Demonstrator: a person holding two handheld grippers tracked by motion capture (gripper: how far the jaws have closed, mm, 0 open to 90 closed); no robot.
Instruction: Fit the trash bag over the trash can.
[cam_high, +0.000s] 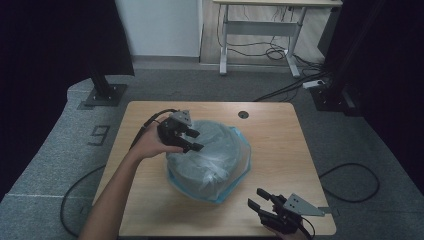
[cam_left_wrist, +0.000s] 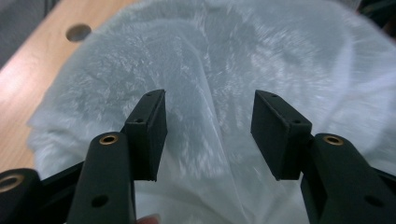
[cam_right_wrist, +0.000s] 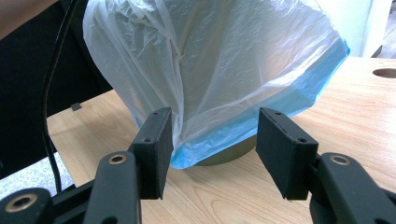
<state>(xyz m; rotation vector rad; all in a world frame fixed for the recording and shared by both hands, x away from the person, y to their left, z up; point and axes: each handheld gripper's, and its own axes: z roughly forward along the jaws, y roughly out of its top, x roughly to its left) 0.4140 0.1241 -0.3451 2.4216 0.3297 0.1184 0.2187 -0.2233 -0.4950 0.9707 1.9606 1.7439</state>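
A round object draped in a translucent white plastic bag with a blue hem (cam_high: 207, 157) sits in the middle of the wooden table (cam_high: 280, 145). My left gripper (cam_high: 192, 140) hovers open at the bag's upper left side, its jaws spread over the crinkled plastic (cam_left_wrist: 210, 93). My right gripper (cam_high: 257, 198) is open near the table's front right edge, apart from the bag. In the right gripper view the bag (cam_right_wrist: 219, 60) stands ahead of the jaws, its blue hem (cam_right_wrist: 261, 116) lifted enough to show a metal rim (cam_right_wrist: 229, 156) beneath.
A round cable hole (cam_high: 243, 114) lies in the table's far middle. Black stands (cam_high: 102, 90) rise at left and right beyond the table, with cables (cam_high: 350, 175) on the grey floor. A desk frame (cam_high: 260, 35) stands at the back.
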